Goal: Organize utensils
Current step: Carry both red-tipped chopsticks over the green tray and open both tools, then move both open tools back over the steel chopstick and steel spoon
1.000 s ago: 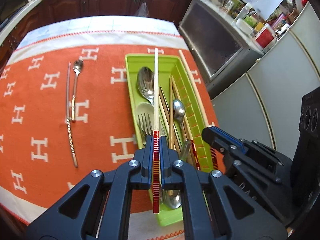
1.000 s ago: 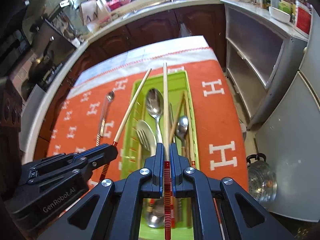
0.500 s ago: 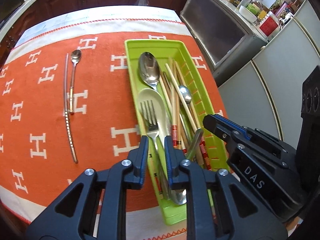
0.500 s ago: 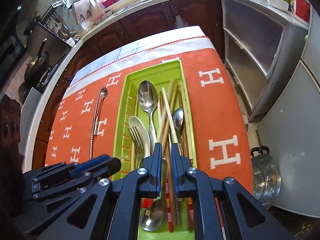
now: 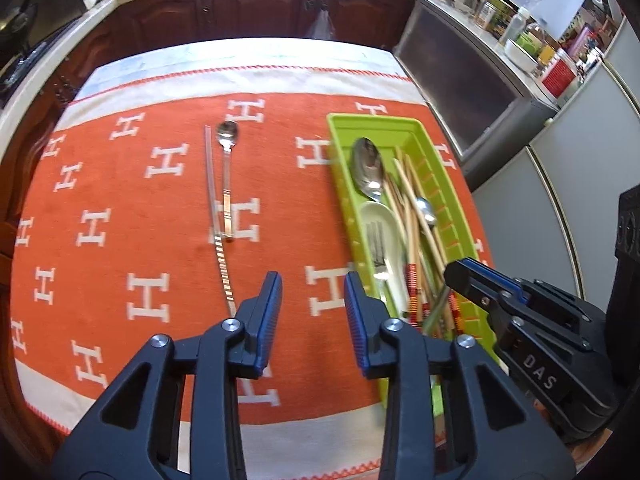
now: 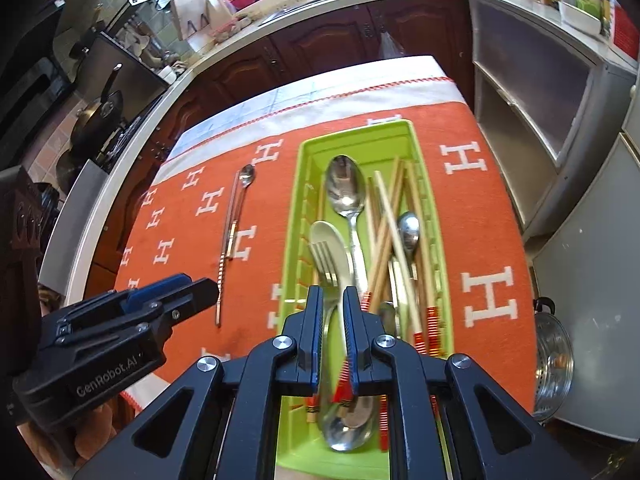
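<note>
The left gripper (image 5: 312,280) tips down over the orange cloth (image 5: 120,208), its jaws opening with nothing between them. Ahead to its left lie a small spoon (image 5: 226,168) and a metal chopstick (image 5: 216,224). The green tray (image 6: 434,208) sits under the right gripper (image 6: 332,296), whose narrow jaws are opening, empty.
</note>
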A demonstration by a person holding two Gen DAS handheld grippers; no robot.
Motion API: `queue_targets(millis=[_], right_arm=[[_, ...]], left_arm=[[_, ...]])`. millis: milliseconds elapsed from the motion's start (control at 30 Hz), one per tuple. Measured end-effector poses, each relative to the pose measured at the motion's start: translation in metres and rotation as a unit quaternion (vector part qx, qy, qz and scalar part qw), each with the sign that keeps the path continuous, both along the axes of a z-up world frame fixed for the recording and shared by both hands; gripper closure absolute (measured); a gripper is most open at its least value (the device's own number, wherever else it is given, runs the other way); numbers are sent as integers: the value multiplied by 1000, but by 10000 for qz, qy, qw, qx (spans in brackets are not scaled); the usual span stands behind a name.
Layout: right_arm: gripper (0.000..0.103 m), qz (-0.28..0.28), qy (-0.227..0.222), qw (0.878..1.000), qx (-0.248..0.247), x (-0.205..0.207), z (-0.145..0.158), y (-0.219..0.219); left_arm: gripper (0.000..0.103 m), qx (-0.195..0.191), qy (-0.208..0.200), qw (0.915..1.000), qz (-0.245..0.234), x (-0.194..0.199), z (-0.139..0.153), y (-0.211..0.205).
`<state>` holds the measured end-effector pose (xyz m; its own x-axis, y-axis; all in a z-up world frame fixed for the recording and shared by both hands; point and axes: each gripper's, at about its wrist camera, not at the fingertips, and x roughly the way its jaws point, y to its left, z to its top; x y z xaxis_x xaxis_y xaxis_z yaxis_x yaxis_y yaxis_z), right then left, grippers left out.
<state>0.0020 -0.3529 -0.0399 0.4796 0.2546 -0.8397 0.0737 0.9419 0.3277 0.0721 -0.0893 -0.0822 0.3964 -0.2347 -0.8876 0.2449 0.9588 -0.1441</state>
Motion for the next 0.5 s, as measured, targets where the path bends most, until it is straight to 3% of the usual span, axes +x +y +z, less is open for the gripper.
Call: queue_targets(millis=[500], right_arm=[[86,689,-100,9976,49,29,22,69]], left_arm=[[74,328,-436,9982,234,16,22,63]])
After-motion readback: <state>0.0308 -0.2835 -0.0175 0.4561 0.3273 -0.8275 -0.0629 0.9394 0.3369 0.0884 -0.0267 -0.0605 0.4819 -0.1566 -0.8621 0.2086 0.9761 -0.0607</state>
